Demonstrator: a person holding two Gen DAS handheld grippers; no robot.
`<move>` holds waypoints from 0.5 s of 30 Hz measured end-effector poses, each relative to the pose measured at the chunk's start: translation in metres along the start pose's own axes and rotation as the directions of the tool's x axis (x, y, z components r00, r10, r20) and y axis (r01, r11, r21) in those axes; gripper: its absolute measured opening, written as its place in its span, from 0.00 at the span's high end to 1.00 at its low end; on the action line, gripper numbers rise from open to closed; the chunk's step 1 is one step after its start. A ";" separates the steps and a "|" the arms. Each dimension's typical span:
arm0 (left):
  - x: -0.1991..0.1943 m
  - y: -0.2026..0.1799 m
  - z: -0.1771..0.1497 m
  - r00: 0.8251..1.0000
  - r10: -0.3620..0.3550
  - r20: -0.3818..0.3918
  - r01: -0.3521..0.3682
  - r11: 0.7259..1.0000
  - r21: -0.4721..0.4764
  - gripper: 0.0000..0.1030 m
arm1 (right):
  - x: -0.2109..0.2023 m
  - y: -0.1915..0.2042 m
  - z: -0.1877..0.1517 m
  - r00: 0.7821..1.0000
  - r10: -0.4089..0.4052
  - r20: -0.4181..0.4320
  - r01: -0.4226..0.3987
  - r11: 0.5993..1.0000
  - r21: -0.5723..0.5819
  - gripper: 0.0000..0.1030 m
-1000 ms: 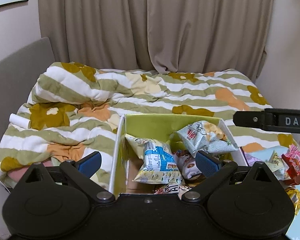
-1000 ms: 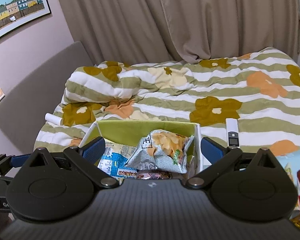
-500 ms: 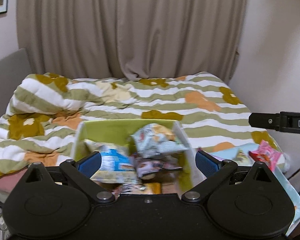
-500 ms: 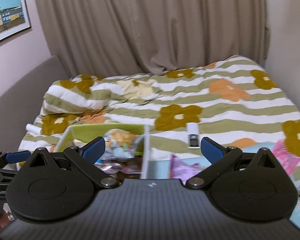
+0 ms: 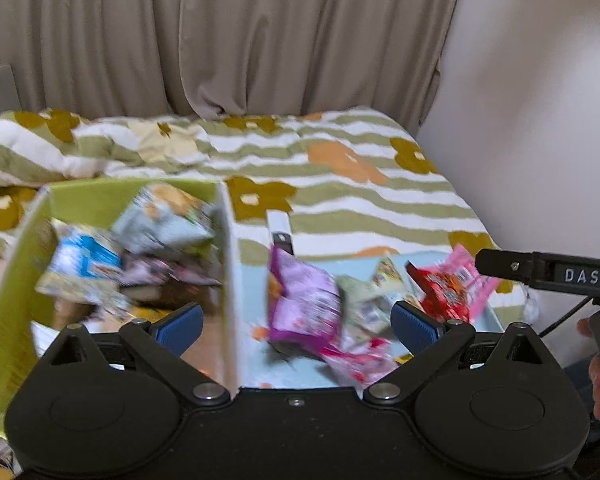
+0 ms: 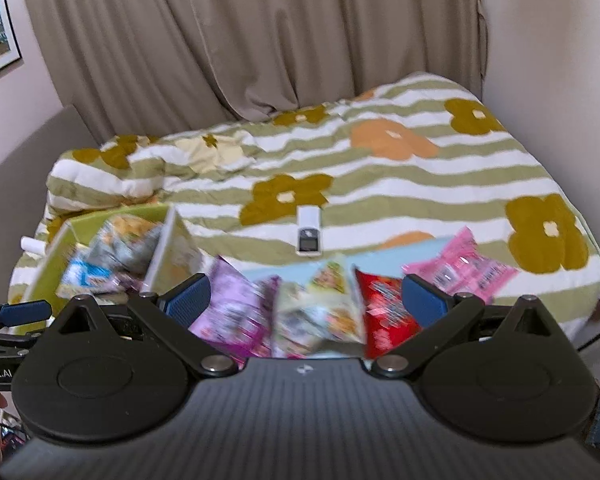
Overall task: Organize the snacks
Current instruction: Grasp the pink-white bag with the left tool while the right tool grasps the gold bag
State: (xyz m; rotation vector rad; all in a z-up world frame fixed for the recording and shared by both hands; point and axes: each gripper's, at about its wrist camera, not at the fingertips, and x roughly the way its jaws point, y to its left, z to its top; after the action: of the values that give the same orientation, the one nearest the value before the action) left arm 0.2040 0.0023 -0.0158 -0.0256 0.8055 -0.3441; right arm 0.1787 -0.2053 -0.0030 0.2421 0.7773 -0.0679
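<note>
A green box [image 5: 84, 196] holds several snack packets [image 5: 160, 220] at the left; it also shows in the right wrist view [image 6: 100, 220]. Beside it a light blue tray [image 5: 252, 308] carries a purple packet [image 5: 304, 300], a red packet [image 5: 444, 296] and a pink packet [image 6: 460, 268]. My left gripper [image 5: 296, 322] is open and empty, above the box's right wall and the purple packet. My right gripper [image 6: 304, 298] is open and empty, above the purple packet [image 6: 236, 308] and the red packet [image 6: 384, 312]. Both views are blurred.
The box and tray rest on a bed with a green striped flowered duvet [image 6: 380, 184]. A white remote [image 6: 309, 236] lies on the duvet behind the tray. Curtains [image 6: 240, 40] hang at the back and a wall [image 5: 540, 120] stands at the right.
Both grippers have swung to the right, from over the green box to over the tray of packets. Both stay open and empty.
</note>
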 end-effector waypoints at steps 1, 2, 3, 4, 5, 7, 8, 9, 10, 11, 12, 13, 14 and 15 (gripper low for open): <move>0.005 -0.006 -0.004 1.000 -0.001 -0.010 0.001 1.000 -0.006 0.01 | 0.003 -0.008 -0.003 1.000 0.001 -0.013 -0.001 1.000 0.002 0.00; 0.011 -0.013 -0.008 1.000 -0.003 -0.021 0.003 1.000 -0.012 0.01 | 0.007 -0.015 -0.006 1.000 0.003 -0.026 -0.003 1.000 0.006 0.00; 0.018 -0.019 -0.012 0.999 -0.006 -0.035 0.006 1.000 -0.017 0.01 | 0.012 -0.020 -0.008 0.999 0.004 -0.039 -0.003 1.000 0.009 0.00; 0.024 -0.024 -0.015 0.999 -0.008 -0.049 0.007 1.000 -0.020 0.01 | 0.017 -0.028 -0.012 0.998 0.004 -0.057 -0.003 1.000 0.014 0.00; 0.031 -0.030 -0.019 0.998 -0.009 -0.062 0.007 1.000 -0.021 0.01 | 0.022 -0.034 -0.015 0.997 0.003 -0.072 -0.002 1.000 0.018 0.00; 0.047 -0.040 -0.027 0.997 -0.002 -0.079 0.000 1.000 -0.016 0.01 | 0.032 -0.047 -0.024 0.994 0.000 -0.105 0.002 1.000 0.026 0.00; 0.054 -0.043 -0.031 0.996 0.006 -0.092 -0.007 1.000 -0.014 0.01 | 0.038 -0.053 -0.029 0.992 0.002 -0.125 0.002 0.999 0.032 0.00; 0.063 -0.046 -0.034 0.995 0.011 -0.104 -0.013 1.000 -0.015 0.01 | 0.043 -0.058 -0.034 0.990 0.006 -0.141 -0.001 0.999 0.038 0.00; 0.069 -0.047 -0.038 0.994 0.015 -0.112 -0.017 1.000 -0.016 0.02 | 0.049 -0.063 -0.039 0.988 0.010 -0.156 -0.003 0.999 0.045 0.00; 0.078 -0.049 -0.042 0.992 0.022 -0.120 -0.024 1.000 -0.015 0.02 | 0.054 -0.067 -0.045 0.986 0.012 -0.168 -0.003 0.999 0.048 0.00; 0.084 -0.052 -0.045 0.991 0.029 -0.128 -0.031 0.999 -0.010 0.02 | 0.058 -0.070 -0.050 0.983 0.013 -0.181 -0.004 0.999 0.049 0.00; 0.090 -0.054 -0.048 0.990 0.034 -0.135 -0.035 0.999 -0.005 0.02 | 0.062 -0.074 -0.055 0.981 0.016 -0.194 -0.006 0.999 0.050 0.00; 0.097 -0.056 -0.050 0.989 0.041 -0.140 -0.041 0.999 0.001 0.02 | 0.066 -0.078 -0.060 0.978 0.022 -0.206 -0.012 0.999 0.051 0.00; 0.102 -0.057 -0.052 0.988 0.049 -0.144 -0.049 0.999 0.003 0.02 | 0.068 -0.080 -0.064 0.976 0.029 -0.216 -0.018 0.998 0.052 0.00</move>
State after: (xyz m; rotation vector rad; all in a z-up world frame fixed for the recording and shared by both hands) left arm 0.2157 -0.0781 -0.1154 0.0187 0.9481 -0.3020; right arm 0.1712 -0.2658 -0.1102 0.3092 0.9903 -0.0390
